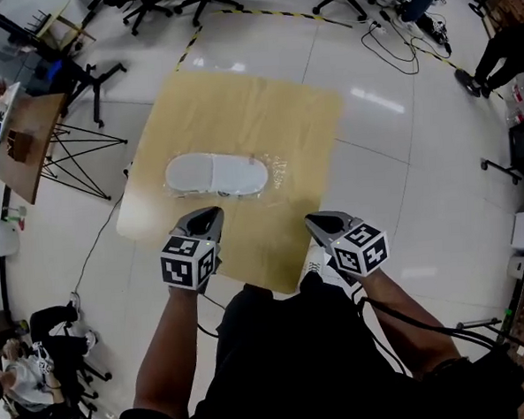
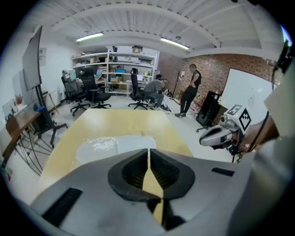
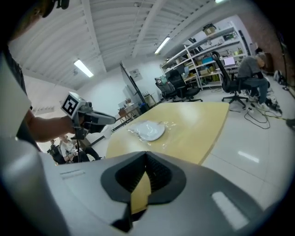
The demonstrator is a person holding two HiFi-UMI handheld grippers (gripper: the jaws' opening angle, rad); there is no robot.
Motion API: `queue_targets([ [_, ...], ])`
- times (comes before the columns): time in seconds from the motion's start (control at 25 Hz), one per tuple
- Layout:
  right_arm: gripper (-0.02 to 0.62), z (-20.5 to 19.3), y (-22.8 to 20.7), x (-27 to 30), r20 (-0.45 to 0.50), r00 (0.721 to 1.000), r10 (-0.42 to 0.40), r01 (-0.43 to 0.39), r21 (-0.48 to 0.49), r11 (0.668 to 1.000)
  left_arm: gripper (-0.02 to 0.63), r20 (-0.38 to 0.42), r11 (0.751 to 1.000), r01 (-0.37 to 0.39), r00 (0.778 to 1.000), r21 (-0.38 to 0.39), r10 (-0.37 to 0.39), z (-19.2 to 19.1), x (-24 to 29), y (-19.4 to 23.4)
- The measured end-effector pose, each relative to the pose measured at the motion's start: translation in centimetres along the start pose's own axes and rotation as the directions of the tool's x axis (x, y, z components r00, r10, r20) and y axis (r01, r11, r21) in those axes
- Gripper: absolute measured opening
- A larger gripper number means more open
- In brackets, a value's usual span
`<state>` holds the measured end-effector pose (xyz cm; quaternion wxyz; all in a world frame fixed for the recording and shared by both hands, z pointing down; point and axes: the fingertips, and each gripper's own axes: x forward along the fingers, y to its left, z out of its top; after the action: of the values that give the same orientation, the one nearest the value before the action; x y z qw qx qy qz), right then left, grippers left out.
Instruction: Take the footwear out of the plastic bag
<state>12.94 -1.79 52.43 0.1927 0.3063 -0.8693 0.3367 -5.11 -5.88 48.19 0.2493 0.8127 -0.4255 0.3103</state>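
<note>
Slipper (image 1: 216, 175) untouched: nearest, over the wooden table's (image 1: 239, 117) 7 o'clock edge, the left gripper's (image 1: 216, 212) jaws are opening, empty. At 5 o'clock, the right gripper's (image 1: 309, 219) jaws sit closed, empty. Farther, mid-table, it lies white inside its clear plastic bag (image 1: 277, 170).

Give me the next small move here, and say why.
Probably move the left tongs, empty with jaws opening, forward onto the near edge of the clear plastic bag: the white flat footwear lies inside it on the tan wooden table, and the shut right tongs hang equally short.
</note>
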Motion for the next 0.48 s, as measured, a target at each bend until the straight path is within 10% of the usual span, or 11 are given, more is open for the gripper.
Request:
queue_targets([
  [0.48, 0.003, 1.1, -2.8, 7.6, -0.089, 0.981, -0.170, 0.163, -0.086, 0.983, 0.037, -0.240, 0.971, 0.123, 0.968, 0.204, -0.072, -0.5, 14.0, 3.0],
])
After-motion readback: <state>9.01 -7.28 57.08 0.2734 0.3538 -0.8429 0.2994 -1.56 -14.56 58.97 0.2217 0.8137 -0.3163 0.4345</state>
